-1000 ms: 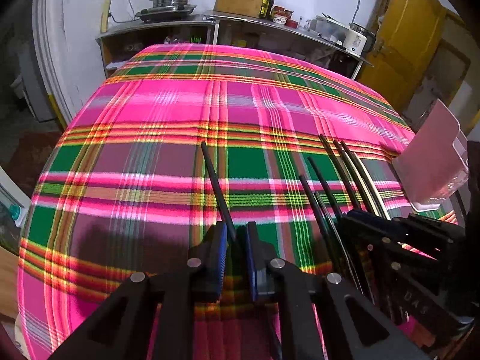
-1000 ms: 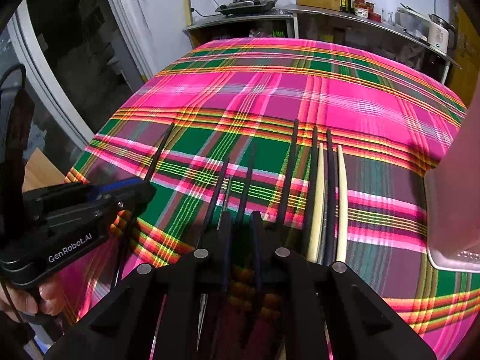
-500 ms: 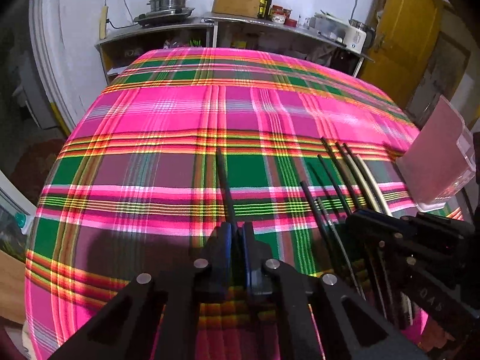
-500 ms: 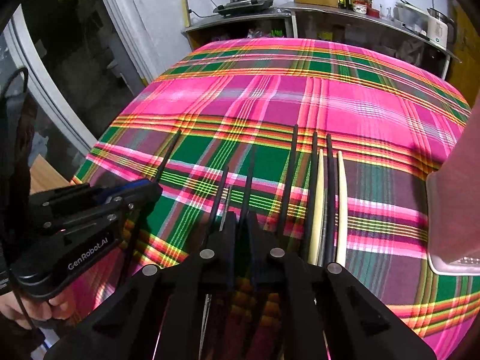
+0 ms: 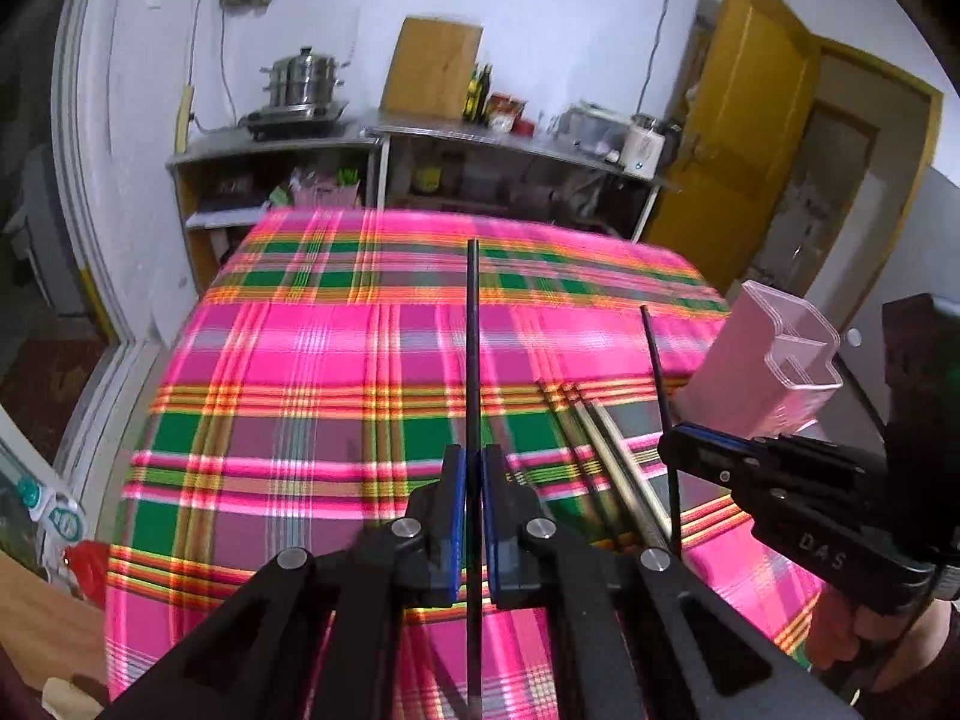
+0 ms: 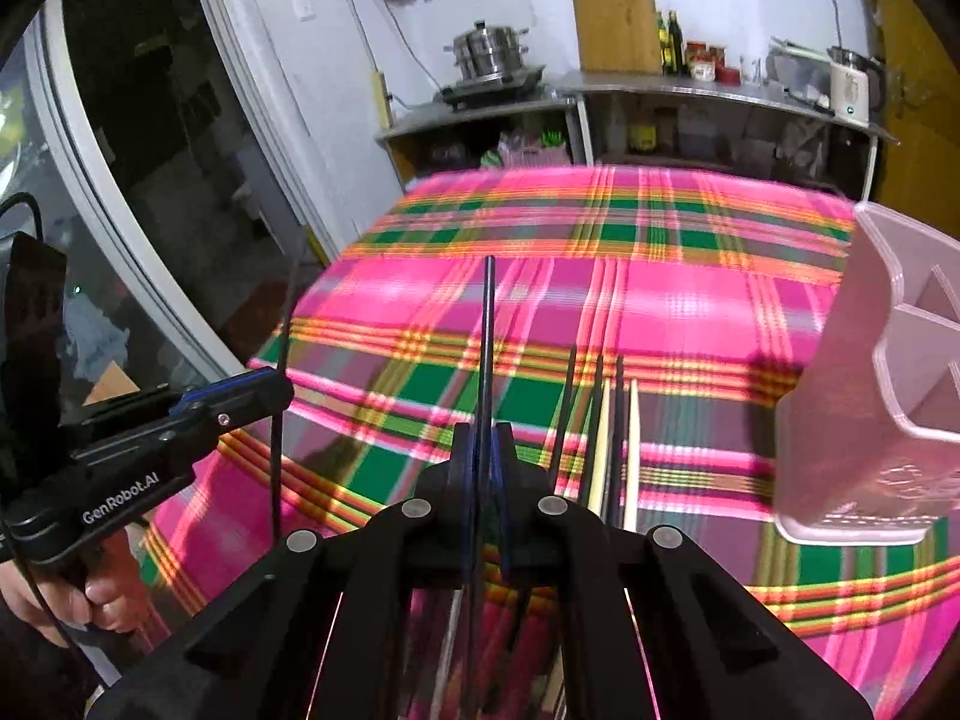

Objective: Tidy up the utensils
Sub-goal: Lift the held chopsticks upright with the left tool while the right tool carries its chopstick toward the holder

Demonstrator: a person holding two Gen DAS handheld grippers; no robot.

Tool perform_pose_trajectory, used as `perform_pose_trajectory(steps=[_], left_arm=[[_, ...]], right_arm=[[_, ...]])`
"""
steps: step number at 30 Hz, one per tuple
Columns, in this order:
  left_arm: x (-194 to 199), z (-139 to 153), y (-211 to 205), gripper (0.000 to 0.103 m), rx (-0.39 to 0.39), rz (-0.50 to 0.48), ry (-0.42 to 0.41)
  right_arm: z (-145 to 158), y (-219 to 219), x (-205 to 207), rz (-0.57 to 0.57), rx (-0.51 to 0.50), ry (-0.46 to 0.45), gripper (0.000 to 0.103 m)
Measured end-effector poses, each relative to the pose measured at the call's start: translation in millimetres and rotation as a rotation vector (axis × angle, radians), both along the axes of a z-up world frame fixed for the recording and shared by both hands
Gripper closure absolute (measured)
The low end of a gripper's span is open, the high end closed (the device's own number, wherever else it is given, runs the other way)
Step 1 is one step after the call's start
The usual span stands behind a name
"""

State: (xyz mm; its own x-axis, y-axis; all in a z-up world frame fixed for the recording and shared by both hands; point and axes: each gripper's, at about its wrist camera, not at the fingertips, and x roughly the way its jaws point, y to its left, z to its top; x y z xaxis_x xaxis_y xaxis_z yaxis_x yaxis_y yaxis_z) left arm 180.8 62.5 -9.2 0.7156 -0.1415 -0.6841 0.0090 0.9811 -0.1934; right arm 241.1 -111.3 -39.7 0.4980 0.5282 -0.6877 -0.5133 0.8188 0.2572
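Gripping one black chopstick [image 5: 473,360] apiece, the left gripper [image 5: 471,468], marked "GenRobot.AI", and the right gripper [image 6: 482,450], marked "DAS", are clamped tight. Remaining chopsticks [image 6: 606,450] lie left of the pink holder [image 6: 864,420] on the plaid tablecloth [image 6: 540,300]

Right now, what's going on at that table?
A person holds a gripper in each hand. The left gripper is shut on one black chopstick, and the right gripper is shut on another black chopstick, both held above the plaid tablecloth. More chopsticks lie on the cloth beside the pink utensil holder, which looks empty.
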Motion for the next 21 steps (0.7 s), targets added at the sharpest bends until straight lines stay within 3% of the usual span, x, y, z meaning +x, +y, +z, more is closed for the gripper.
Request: perform_pose_trajectory(steps=[13,21], left_arm=[[-30.4,59.5,-20.5,0.098,0.005,-0.053,-0.101],[-34.5,77.6,-40.6,0.098,0.017,-0.087,-0.126]], right_arm=[[49.2,-29.2,-31.1,-0.046,0.055,-0.106,0.097],[71.7,-47.9,-43.5,-0.072,0.078,-0.157,0.097]])
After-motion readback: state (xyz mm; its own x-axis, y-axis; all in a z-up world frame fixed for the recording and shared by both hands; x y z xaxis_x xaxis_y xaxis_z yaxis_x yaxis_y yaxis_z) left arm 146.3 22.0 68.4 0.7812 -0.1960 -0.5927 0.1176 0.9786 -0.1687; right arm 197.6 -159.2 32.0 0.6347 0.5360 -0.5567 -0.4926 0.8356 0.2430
